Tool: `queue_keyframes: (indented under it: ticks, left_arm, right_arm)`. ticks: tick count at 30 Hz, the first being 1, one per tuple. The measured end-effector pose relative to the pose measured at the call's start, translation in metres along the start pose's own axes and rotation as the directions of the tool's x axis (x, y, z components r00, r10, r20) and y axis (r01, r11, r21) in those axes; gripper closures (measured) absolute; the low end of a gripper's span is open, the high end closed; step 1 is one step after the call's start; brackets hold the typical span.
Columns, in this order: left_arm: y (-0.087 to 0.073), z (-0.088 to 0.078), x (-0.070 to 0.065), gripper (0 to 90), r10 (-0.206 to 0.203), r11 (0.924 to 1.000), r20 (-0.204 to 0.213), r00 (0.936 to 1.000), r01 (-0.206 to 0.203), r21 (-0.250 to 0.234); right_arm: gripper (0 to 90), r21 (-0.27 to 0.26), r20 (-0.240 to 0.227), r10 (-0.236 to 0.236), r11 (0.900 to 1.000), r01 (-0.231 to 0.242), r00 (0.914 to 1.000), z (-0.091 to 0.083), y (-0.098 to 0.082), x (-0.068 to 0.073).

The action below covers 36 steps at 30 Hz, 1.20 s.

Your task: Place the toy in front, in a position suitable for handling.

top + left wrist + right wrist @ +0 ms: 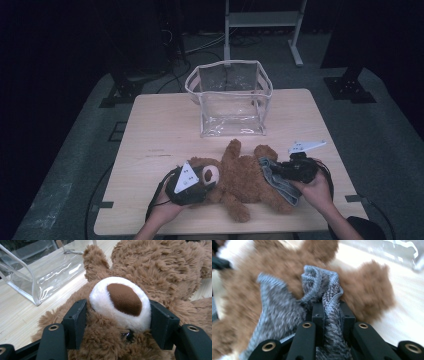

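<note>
The left gripper (pixel 117 315) is clamping the muzzle of the bear (pixel 245 177), which is lying on the table (pixel 160 130). The right gripper (pixel 329 312) is pinching the grey cloth (pixel 279 312) over its legs. Dressing is appearing partly done; the bag (pixel 230 97) is standing empty.

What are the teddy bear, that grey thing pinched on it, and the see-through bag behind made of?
Bear: looks like brown plush, long fluffy pile, with a shorter white pile on the snout.
Grey cloth: seems a knitted fabric, with ribbed edges and flecked yarn; possibly a small garment.
Bag: likely clear soft plastic, glossy with creases and glare, and a pale trim along its edges.
</note>
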<state>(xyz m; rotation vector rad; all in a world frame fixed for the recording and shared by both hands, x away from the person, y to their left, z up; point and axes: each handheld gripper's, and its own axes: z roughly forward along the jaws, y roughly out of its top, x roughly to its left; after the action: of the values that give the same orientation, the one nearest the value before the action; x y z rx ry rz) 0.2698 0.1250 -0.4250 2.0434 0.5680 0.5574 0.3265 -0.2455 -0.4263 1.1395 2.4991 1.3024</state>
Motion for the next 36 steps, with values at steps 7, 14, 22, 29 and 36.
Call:
queue_keyframes:
  ticks: [7,14,22,29,36]
  left_arm:
    - [0.001,0.002,-0.003,36.1,0.003,1.0,0.004,1.0,-0.003,0.0]
    - [0.012,0.013,-0.013,35.4,0.027,0.9996,0.007,0.9996,-0.027,0.0]
    - [0.016,0.011,-0.011,31.2,0.015,0.9999,0.018,0.9997,-0.015,0.0]
    - [0.015,-0.008,0.001,18.0,-0.024,0.9996,0.032,0.9992,0.025,-0.015]
    - [-0.008,-0.002,0.008,19.6,-0.048,0.9975,0.095,0.9943,0.043,0.056]
  right_arm:
    - [77.5,-0.04,-0.012,0.003,0.999,-0.004,0.9999,-0.023,-0.001,-0.003]
    - [77.6,-0.106,-0.088,-0.073,0.992,0.064,0.9934,-0.026,0.025,0.018]
    - [77.9,-0.071,-0.032,-0.115,0.991,0.113,0.9928,-0.014,0.029,0.022]
    - [77.9,-0.066,0.01,-0.108,0.992,0.109,0.9941,-0.024,0.027,0.021]
    - [77.8,-0.081,-0.044,-0.221,0.973,0.217,0.9742,-0.011,0.055,0.056]
